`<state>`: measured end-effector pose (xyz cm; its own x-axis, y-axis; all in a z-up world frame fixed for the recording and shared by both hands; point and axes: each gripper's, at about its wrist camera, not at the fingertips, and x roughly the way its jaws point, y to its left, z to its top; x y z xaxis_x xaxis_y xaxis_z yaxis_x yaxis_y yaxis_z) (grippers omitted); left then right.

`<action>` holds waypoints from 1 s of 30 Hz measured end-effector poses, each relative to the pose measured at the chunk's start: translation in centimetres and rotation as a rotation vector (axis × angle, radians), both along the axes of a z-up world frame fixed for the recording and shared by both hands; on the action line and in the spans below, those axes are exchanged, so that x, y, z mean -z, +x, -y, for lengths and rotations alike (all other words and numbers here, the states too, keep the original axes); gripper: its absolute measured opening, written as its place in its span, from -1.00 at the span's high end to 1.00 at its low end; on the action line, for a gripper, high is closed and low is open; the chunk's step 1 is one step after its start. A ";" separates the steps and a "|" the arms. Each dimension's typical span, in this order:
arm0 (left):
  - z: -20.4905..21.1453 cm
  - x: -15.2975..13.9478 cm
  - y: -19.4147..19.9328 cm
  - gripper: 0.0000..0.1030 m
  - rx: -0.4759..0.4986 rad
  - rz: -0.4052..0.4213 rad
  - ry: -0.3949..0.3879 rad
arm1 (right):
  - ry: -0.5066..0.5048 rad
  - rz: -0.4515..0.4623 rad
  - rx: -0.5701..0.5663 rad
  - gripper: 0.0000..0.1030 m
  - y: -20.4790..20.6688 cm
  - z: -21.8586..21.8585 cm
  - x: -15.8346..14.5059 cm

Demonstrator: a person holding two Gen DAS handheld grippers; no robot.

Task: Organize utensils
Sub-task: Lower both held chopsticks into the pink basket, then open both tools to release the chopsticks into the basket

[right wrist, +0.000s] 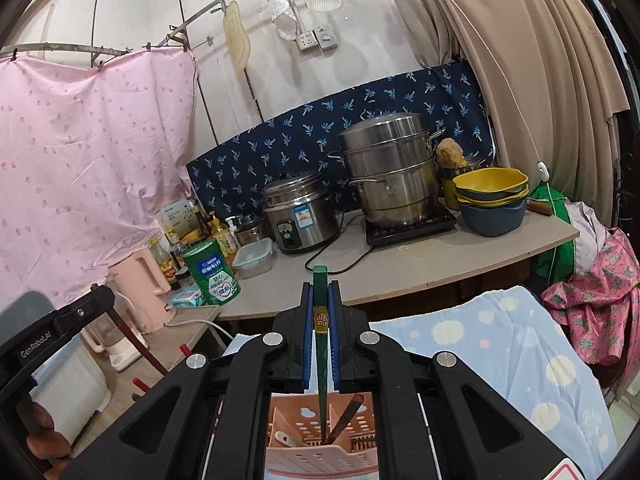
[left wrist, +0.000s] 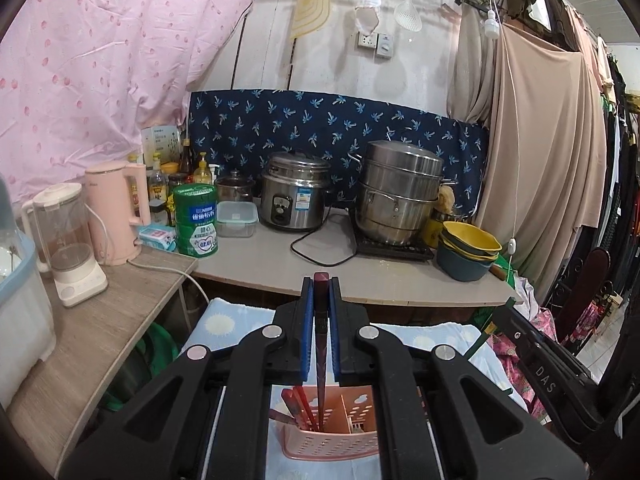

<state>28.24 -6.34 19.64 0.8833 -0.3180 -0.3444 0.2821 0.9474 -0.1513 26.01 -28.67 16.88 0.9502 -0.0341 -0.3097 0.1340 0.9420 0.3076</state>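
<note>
We have the left tongs (left wrist: 321, 292) clenched on a dark red chopstick (left wrist: 321, 344) and the right tongs (right wrist: 321, 292) clenched on a green chopstick (right wrist: 321, 336). In both views the stick runs lengthwise down the frame's middle, its tip reaching into the pink holder (left wrist: 340, 428) at bottom centre. The green tip sits in the holder's middle slot; red chopsticks crowd the left slot. The holder's dividers leave little side room, so each stick should go straight down.

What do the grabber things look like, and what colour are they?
Both grabbers are chunky black plastic with round silver bolts at the joints. The left gripper and the right gripper each have two flat fingers lined with bright blue ribbed pads. White writing on the side says GenRobot.AI.
</note>
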 end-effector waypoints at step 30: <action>0.0 3.1 -5.0 0.13 -0.015 -0.035 0.089 | -0.031 -0.046 -0.008 0.32 -7.2 -1.4 2.5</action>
